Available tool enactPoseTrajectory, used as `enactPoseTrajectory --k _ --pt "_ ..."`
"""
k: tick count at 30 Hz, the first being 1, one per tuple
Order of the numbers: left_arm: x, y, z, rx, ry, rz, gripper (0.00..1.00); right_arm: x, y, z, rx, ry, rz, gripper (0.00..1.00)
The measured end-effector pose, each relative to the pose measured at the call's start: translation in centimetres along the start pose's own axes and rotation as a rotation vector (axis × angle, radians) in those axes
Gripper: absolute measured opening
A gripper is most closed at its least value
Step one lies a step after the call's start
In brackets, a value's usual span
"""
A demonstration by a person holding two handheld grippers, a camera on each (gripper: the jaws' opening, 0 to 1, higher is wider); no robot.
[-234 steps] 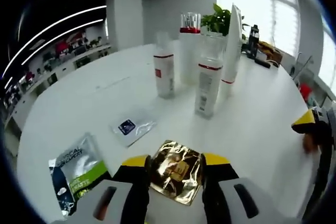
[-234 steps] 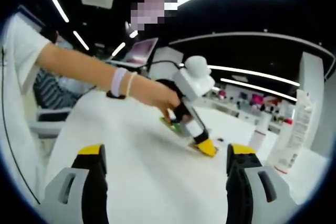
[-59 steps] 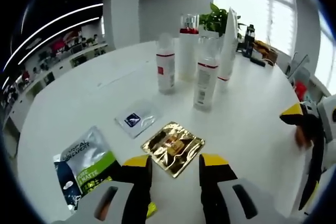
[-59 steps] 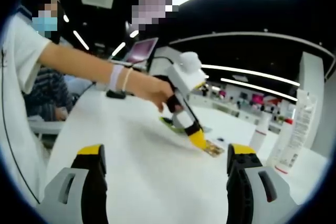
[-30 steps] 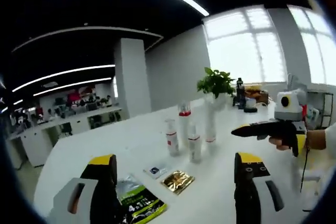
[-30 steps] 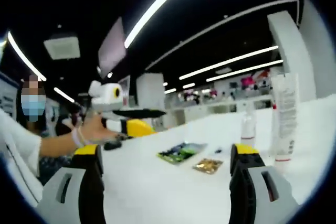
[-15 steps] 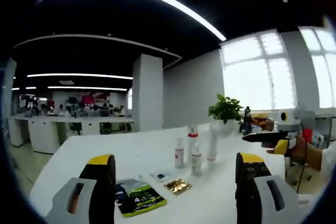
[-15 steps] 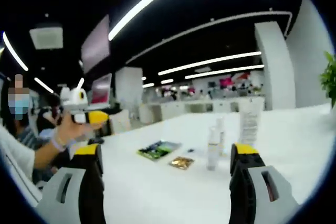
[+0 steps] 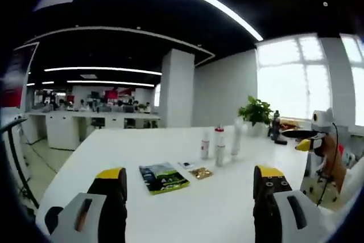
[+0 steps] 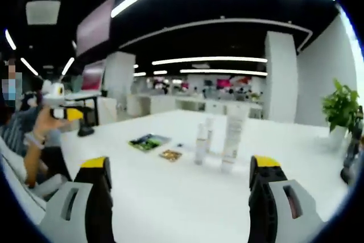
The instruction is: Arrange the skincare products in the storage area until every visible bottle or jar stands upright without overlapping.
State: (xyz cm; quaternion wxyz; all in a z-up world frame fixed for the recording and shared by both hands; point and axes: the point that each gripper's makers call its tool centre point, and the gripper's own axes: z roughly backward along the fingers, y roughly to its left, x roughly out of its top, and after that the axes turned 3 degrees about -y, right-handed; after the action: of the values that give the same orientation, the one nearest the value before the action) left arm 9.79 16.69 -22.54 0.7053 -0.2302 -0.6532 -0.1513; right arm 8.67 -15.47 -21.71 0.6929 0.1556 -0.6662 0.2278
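The left gripper [image 9: 190, 183] and the right gripper [image 10: 179, 173] both hang above the white surface [image 9: 216, 209] with fingers spread wide, holding nothing — the bottles [image 9: 219, 147] stand upright in a close cluster far off, the green sachet [image 9: 164, 177] and gold sachet [image 9: 201, 172] lying flat beside them

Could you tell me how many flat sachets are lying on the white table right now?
3: a green-and-dark sachet nearest the left gripper, a small clear sachet beyond it, and a gold sachet beside the upright bottles. None looks hidden.
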Motion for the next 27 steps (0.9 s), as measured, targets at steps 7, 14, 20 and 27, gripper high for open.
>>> enactPoseTrajectory --k 7,14,20,27 --pt "-1.1 0.6 1.6 0.053 -0.024 0.027 0.94 -0.4 -1.1 2.3 -0.065 -0.025 -0.014 1.00" --pt "-1.8 0.2 2.8 0.082 -0.053 0.031 0.93 -1.2 -1.3 2.7 -0.086 -0.050 -0.042 1.00" --pt "-3.3 0.2 3.3 0.113 -0.045 0.043 0.96 -2.2 -1.6 2.9 -0.100 -0.046 -0.027 1.00" --pt "-4.5 0.4 4.3 0.146 -0.043 0.060 0.97 -3.6 -1.8 2.7 -0.078 -0.027 -0.046 1.00"
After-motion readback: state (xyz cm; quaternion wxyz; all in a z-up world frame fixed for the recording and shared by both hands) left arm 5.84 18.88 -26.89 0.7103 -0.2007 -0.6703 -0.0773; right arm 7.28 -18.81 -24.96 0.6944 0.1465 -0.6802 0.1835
